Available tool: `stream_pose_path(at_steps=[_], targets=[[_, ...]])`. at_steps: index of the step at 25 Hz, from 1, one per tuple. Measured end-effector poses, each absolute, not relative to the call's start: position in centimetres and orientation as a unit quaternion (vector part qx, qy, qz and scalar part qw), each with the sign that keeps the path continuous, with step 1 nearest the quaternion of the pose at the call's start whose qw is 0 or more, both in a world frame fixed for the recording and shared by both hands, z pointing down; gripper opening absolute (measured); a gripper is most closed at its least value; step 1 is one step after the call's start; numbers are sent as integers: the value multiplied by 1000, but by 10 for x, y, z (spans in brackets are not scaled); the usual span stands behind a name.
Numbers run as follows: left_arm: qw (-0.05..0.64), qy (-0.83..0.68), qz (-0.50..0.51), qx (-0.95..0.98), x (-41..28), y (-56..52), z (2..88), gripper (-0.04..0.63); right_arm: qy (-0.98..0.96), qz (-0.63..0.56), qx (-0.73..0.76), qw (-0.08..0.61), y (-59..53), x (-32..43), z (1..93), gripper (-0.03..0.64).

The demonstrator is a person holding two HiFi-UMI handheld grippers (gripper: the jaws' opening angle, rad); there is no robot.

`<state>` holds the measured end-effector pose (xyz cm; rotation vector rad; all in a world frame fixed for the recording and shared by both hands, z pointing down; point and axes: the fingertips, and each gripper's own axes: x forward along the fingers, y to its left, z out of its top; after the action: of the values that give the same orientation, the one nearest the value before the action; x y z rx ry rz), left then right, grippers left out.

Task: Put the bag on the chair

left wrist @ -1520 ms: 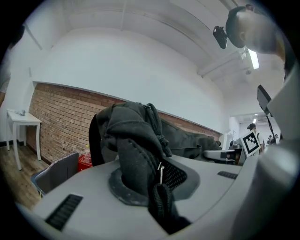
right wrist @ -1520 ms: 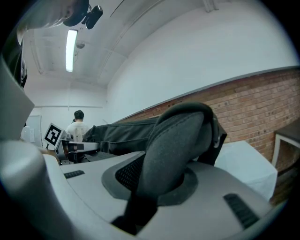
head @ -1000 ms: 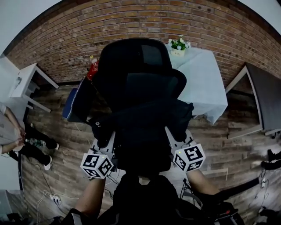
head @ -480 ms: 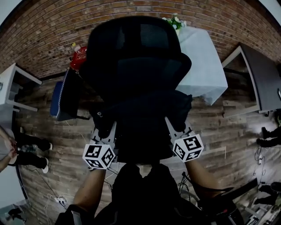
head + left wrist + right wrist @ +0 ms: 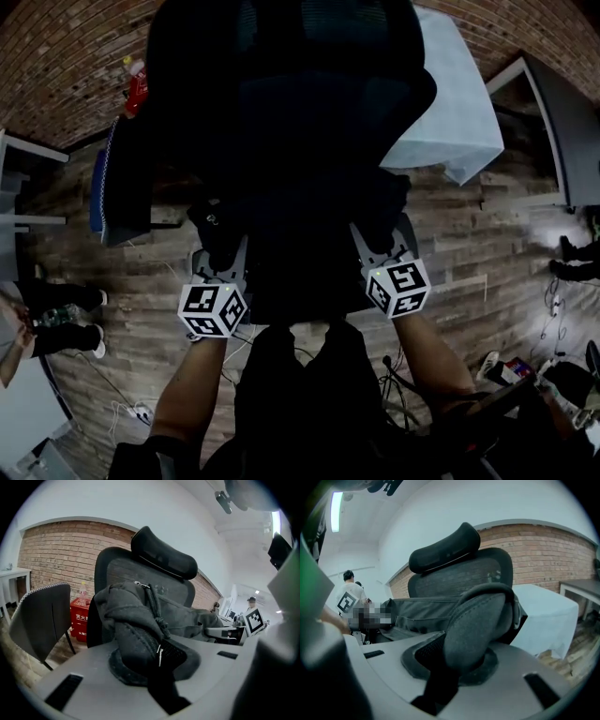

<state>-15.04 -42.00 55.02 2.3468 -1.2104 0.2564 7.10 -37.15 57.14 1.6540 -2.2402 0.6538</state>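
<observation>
A dark grey bag (image 5: 300, 234) hangs stretched between my two grippers, in front of a black office chair (image 5: 291, 84) with a headrest (image 5: 164, 555). My left gripper (image 5: 220, 255) is shut on a bunched fold at the bag's left end (image 5: 136, 634). At the bag's right end (image 5: 480, 620), my right gripper (image 5: 380, 239) is shut on a padded strap. In the head view the bag lies over the chair's seat area; whether it touches the seat is hidden. The chair's back (image 5: 454, 581) rises just behind the bag.
A small dark side chair (image 5: 122, 187) and a red crate (image 5: 80, 618) stand left of the office chair. A table with a white cloth (image 5: 450, 103) is at the right, with a dark desk (image 5: 562, 122) beyond it. A person's feet (image 5: 56, 319) and cables lie on the wooden floor.
Both grippers have sunk with the bag held between them, closer to the chair's seat. The chair now fills the top of the head view.
</observation>
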Motion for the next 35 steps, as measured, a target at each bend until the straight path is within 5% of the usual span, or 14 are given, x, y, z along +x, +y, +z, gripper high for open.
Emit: stream_pose_path(at_steps=[35], targets=[[327,-449,215,803,-149,-458,798,67,-715,358,566,202,-392,67,835,97]])
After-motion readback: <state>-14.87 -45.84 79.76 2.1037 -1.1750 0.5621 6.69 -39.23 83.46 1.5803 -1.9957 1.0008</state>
